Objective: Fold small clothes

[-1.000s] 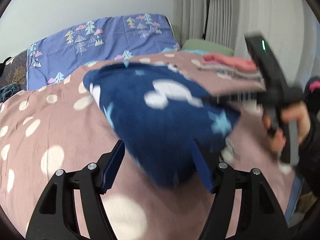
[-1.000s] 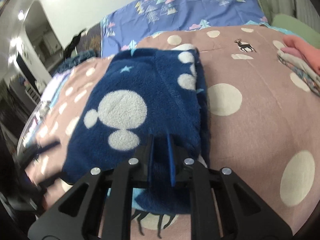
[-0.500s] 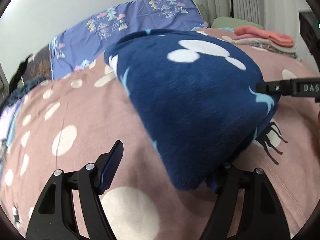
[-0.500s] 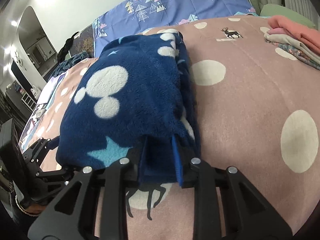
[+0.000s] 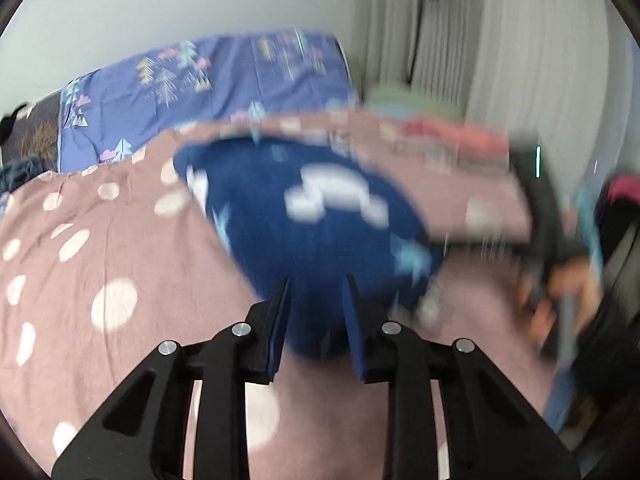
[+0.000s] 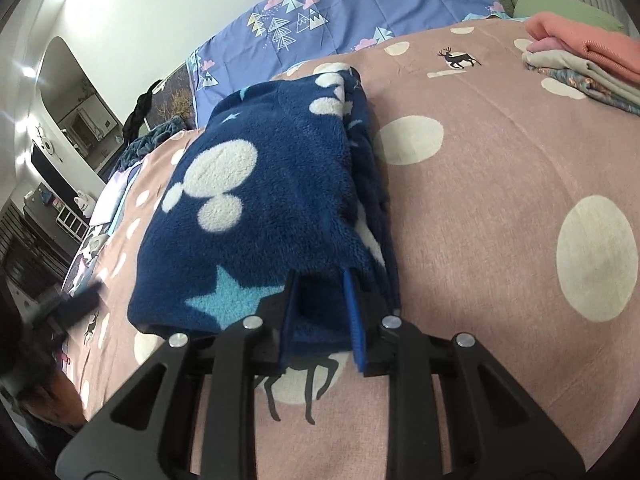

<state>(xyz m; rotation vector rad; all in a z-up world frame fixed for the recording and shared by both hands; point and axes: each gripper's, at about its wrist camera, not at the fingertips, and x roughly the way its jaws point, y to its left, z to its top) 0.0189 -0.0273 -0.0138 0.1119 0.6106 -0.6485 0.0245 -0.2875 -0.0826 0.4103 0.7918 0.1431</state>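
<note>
Fleece garment (image 6: pixel 256 208) is lying folded on the bedspread (image 6: pixel 500 208), its near edge clamped by the right gripper (image 6: pixel 322 312). Left gripper (image 5: pixel 314 312) is closing around the opposite corner; uneven pulling risks undoing the fold.

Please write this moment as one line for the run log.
left claw: closing on blue fleece garment | right claw: gripping same garment's near edge | pink bedspread: underneath

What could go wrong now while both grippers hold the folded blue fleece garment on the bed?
1. The left gripper is closing on only the near edge of the blue fleece garment; it may slip.
2. The right gripper pinches thick layers at one corner; lifting could undo the fold.
</note>
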